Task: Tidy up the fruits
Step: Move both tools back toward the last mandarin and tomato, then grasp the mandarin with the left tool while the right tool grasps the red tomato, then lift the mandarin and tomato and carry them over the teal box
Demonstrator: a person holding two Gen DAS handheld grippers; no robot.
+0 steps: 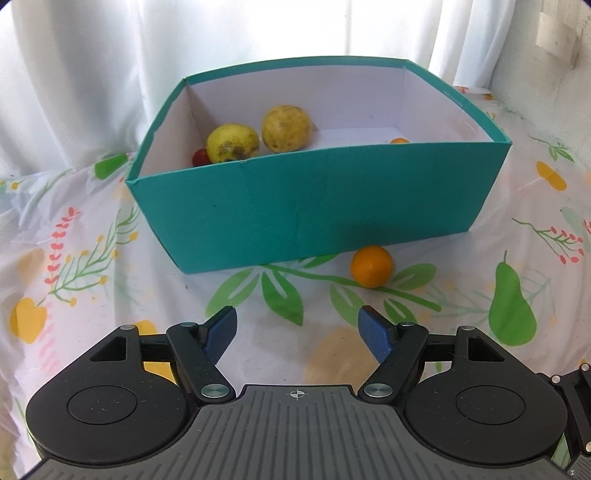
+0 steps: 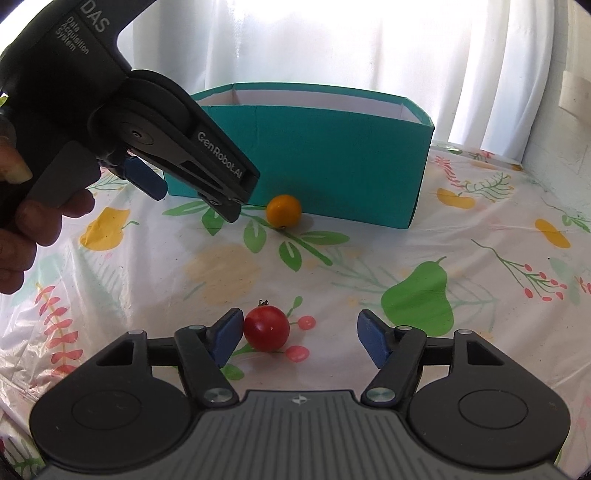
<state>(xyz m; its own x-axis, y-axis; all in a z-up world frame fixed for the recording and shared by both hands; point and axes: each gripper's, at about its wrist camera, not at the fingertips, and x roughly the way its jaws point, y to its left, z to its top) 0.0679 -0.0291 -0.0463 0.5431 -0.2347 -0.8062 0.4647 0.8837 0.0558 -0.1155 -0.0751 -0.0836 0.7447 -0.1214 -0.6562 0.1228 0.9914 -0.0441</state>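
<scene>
A teal box (image 1: pixel 317 206) stands on the flowered tablecloth; it also shows in the right wrist view (image 2: pixel 332 155). Inside it lie two yellow fruits (image 1: pixel 232 143) (image 1: pixel 287 128), a small red fruit (image 1: pixel 200 157) and a small orange one (image 1: pixel 399 140), mostly hidden by the wall. An orange fruit (image 1: pixel 371 266) (image 2: pixel 283 210) lies on the cloth against the box's front. My left gripper (image 1: pixel 297 326) is open and empty, short of that fruit. My right gripper (image 2: pixel 297 334) is open, with a red cherry tomato (image 2: pixel 266 328) between its fingers, touching the left fingertip (image 2: pixel 229 334).
The left gripper's body (image 2: pixel 159 122) and the hand holding it fill the upper left of the right wrist view. White curtains (image 1: pixel 258 33) hang behind the box. The tablecloth (image 2: pixel 443 258) is wrinkled plastic with printed fruit and leaves.
</scene>
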